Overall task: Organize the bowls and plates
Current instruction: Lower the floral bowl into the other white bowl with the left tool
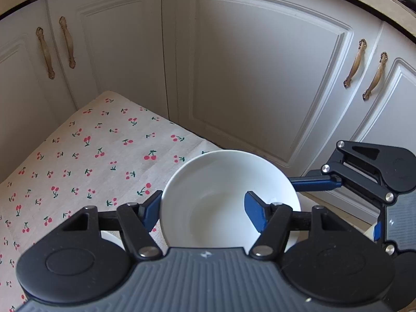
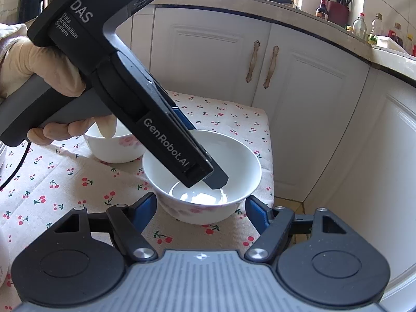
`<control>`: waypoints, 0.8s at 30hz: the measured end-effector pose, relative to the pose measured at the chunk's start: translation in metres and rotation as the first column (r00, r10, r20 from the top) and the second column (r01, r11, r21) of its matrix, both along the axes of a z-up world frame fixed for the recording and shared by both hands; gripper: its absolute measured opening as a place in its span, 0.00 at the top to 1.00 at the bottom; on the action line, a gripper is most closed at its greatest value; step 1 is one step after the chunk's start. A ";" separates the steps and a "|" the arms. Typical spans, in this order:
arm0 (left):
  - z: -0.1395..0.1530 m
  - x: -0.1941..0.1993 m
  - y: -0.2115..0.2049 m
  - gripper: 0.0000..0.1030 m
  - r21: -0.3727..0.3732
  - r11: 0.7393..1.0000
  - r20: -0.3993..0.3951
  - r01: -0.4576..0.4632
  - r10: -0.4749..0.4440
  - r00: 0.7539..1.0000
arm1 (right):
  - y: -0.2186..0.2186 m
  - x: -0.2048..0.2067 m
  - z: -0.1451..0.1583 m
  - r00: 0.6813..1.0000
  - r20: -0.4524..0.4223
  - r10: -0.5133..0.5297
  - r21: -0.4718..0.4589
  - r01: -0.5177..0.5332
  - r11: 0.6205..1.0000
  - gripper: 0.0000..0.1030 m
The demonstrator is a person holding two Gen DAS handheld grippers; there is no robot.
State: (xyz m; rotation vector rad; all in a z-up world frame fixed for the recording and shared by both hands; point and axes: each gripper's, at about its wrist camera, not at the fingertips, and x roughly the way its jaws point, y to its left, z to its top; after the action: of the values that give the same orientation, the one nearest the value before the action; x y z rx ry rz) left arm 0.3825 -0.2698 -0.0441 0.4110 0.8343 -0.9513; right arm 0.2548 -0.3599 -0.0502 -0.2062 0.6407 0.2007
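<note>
— Where's the bowl [image 2: 234,161]?

— On the cloth [image 2: 78,182], near its far right edge, upright and empty.

— Is it gripped?

— The left gripper [image 1: 205,210] clasps its wall, one finger inside and one outside. The right gripper [image 2: 201,208] straddles its near side with both pads at the wall. I can't tell whether they press.

— So how far along are we?

— Early, I'd say. A second bowl [image 2: 114,148] sits just to the left, apart and unstacked. No plates are in view. Stacking the bowls and dealing with any plates still seems to lie ahead.
</note>
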 end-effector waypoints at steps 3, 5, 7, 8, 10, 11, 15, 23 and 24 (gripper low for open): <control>0.000 0.000 0.000 0.36 -0.001 1.000 0.000 0.003 -0.003 1.000 | 0.000 0.000 0.000 1.000 -0.002 0.001 -0.003 -0.001 1.000 0.23; 0.000 0.000 0.000 0.36 0.000 1.000 0.000 0.006 -0.006 1.000 | 0.000 0.000 0.000 1.000 -0.001 -0.001 -0.002 0.001 1.000 0.23; 0.000 0.000 0.000 0.36 0.000 1.000 0.001 0.006 -0.006 1.000 | 0.000 -0.001 -0.001 1.000 -0.001 -0.001 0.000 0.001 1.000 0.23; 0.000 0.000 0.000 0.36 0.002 1.000 0.002 0.006 -0.006 1.000 | -0.001 -0.001 -0.001 1.000 -0.002 -0.002 0.003 0.002 1.000 0.23; 0.000 -0.001 -0.001 0.36 0.005 1.000 0.005 0.001 -0.001 1.000 | -0.001 0.000 -0.001 1.000 -0.001 -0.005 0.004 0.005 1.000 0.23; 0.000 -0.002 -0.002 0.36 0.006 1.000 0.008 0.001 -0.001 1.000 | 0.000 -0.001 -0.001 1.000 0.000 -0.005 0.001 0.005 1.000 0.23; 0.000 -0.005 -0.002 0.36 0.009 1.000 0.016 0.011 -0.012 1.000 | 0.001 -0.001 0.000 1.000 -0.003 -0.013 -0.001 0.013 1.000 0.23; 0.008 -0.016 0.002 0.36 0.011 1.000 0.029 0.018 -0.018 0.999 | 0.005 -0.007 0.008 1.000 -0.015 -0.012 -0.007 0.012 1.000 0.23; 0.010 -0.018 0.003 0.36 0.007 1.000 0.027 0.018 -0.018 0.999 | 0.006 -0.010 0.010 1.000 -0.012 -0.010 -0.009 0.010 1.000 0.23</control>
State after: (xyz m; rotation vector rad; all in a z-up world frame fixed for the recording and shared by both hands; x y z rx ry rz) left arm 0.3642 -0.2665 -0.0341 0.4366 0.8105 -0.9579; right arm 0.2453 -0.3541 -0.0405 -0.2101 0.6548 0.1896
